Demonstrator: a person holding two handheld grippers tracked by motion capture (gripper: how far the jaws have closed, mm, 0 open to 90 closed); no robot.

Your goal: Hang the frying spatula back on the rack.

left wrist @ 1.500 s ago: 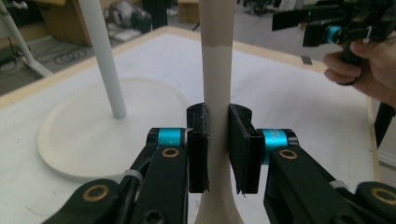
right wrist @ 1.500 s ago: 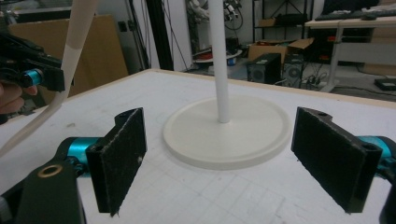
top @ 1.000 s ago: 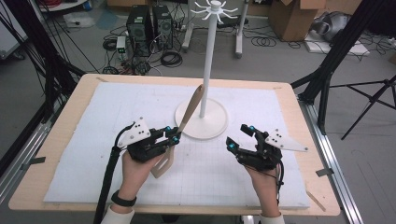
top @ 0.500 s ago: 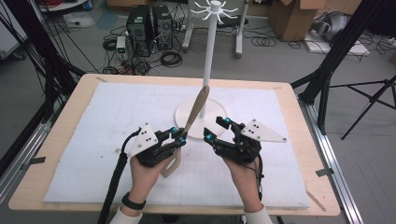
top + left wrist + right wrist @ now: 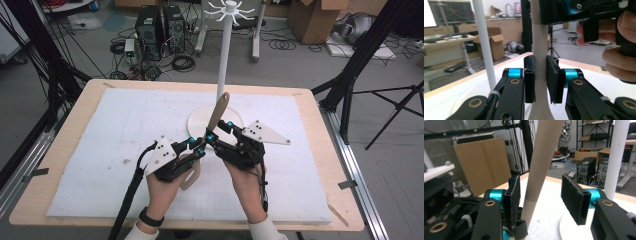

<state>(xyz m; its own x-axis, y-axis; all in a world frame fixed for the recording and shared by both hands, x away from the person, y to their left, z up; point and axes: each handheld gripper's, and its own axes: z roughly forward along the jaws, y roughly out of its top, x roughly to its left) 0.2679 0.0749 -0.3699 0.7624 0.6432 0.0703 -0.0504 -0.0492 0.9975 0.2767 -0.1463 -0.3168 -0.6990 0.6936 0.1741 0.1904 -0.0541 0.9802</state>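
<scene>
High view: left gripper (image 5: 199, 146) sits at 6 o'clock of the white stand (image 5: 223, 70), jaws clamped on a cream spatula (image 5: 218, 111) whose wooden handle tilts up toward 1 o'clock, over the stand's round base (image 5: 200, 120). The spatula's blade end hangs below the left hand (image 5: 162, 187). Right gripper (image 5: 216, 134) is just beside it at 3 o'clock, jaws around the handle. Both are above the white mat (image 5: 110, 125) on the table (image 5: 55, 165).

Left gripper view: both pads (image 5: 552, 80) press the spatula's pale neck (image 5: 539, 75), squeezed tight. Right gripper (image 5: 574, 11) is at 1 o'clock, with the fingers (image 5: 617, 65) of the right hand below it at 3 o'clock. The stand's pole (image 5: 484, 47) is at 10 o'clock.

Right gripper view: jaws have just been closing with the handle (image 5: 542, 162) between them. The left pad (image 5: 514, 200) is touching or nearly touching the handle; the right pad (image 5: 572, 198) is still apart from it. Pole (image 5: 617, 157) at 2 o'clock.
</scene>
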